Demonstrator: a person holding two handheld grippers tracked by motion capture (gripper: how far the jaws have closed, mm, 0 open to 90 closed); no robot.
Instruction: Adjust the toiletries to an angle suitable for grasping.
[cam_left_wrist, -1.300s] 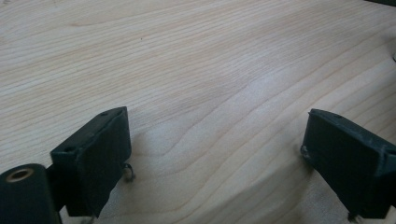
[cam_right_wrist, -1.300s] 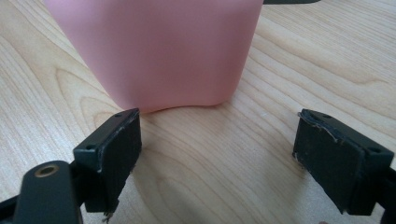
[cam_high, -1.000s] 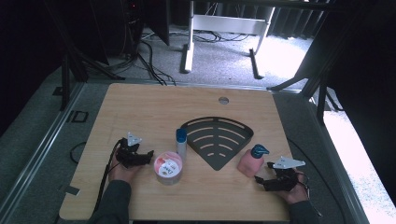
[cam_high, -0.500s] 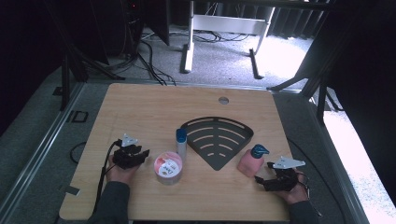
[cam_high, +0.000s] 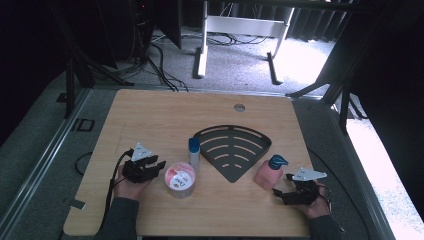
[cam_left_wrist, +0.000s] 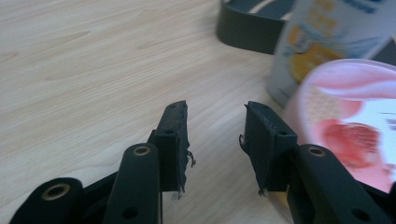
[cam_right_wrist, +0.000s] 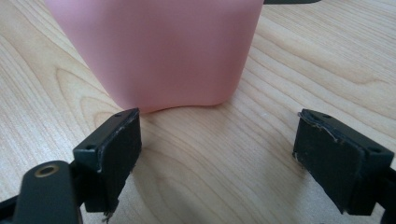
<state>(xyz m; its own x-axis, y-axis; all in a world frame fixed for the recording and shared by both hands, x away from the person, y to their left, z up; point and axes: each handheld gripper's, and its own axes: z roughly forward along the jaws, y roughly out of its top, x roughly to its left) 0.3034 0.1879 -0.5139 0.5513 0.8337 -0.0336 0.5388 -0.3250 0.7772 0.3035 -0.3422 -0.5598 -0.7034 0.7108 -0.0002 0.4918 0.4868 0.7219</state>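
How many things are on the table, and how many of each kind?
Pink pump bottle: 1
Tall carton with a blue cap: 1
Round pink tub: 1
Dark fan-shaped rack: 1
Total: 4 things on the table, not counting the left gripper and the right gripper.
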